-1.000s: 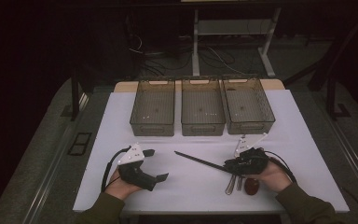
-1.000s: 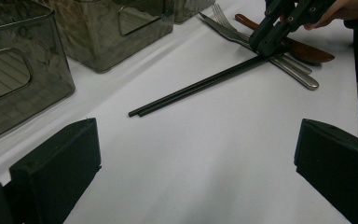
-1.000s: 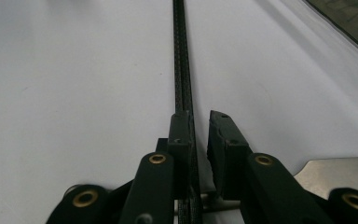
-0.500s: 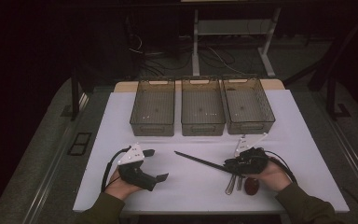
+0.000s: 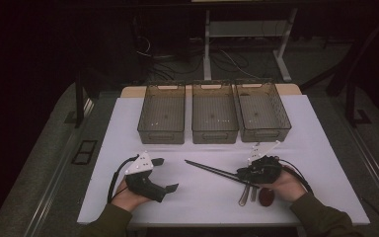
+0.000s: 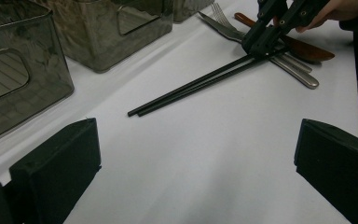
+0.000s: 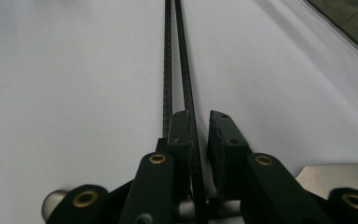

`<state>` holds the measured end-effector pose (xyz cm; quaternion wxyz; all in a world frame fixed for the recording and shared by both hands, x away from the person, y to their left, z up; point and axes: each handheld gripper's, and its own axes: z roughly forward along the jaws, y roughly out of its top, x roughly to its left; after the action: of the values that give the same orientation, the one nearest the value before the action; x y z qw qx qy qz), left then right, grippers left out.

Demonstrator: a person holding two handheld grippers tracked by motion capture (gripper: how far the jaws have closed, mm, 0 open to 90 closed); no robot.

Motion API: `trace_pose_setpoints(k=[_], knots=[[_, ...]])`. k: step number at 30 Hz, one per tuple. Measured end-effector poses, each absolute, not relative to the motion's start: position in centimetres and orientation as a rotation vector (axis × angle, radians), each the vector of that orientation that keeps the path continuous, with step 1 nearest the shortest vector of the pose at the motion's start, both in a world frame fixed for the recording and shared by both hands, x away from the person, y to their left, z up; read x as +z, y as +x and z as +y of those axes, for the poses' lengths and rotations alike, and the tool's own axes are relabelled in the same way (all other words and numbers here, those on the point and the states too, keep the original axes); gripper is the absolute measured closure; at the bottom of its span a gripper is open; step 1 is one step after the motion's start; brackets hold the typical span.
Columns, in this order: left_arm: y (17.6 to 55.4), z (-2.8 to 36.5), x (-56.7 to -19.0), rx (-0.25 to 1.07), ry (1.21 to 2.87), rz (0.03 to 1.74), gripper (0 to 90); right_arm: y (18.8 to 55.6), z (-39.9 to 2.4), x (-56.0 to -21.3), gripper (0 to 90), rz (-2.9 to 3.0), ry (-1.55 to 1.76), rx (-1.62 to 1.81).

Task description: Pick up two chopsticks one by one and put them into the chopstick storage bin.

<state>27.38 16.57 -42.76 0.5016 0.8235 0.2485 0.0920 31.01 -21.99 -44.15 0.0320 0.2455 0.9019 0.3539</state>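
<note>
— Looking along the right gripper (image 7: 199,122), where do the chopsticks (image 7: 176,56) lie?

— They run straight out ahead of it across the white worktop (image 7: 65,93), side by side and nearly touching. Their near ends pass between the jaws, lying against the left one; a thin gap shows by the right one.

— How wide are those jaws?

— Nearly closed, a narrow slot apart. Whether they press on the chopsticks or merely stand around them cannot be told.

— And from above?

— The right gripper (image 5: 244,174) sits at the near right of the worktop (image 5: 325,163), in the person's right hand (image 5: 282,185). The chopsticks (image 5: 212,170) slant away from it toward the left and far side. A fork (image 5: 244,195) and a brown spoon (image 5: 266,196) lie just beside that hand.

— What of the left gripper (image 5: 164,175)?

— Its jaws stand wide apart and hold nothing. In its own view the chopsticks (image 6: 200,84) lie well ahead on the bare worktop, clear of both jaws, with the bins (image 6: 107,32) to the left.
</note>
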Motion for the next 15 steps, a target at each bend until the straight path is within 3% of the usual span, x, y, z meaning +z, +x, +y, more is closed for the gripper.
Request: trace_pose_setpoints(k=[15], knots=[[27.33, 16.61, -42.71, 0.224, 1.992, 0.597, 0.0, 31.25, -21.71, -44.53, 82.5, 2.786, 0.712, 1.059]])
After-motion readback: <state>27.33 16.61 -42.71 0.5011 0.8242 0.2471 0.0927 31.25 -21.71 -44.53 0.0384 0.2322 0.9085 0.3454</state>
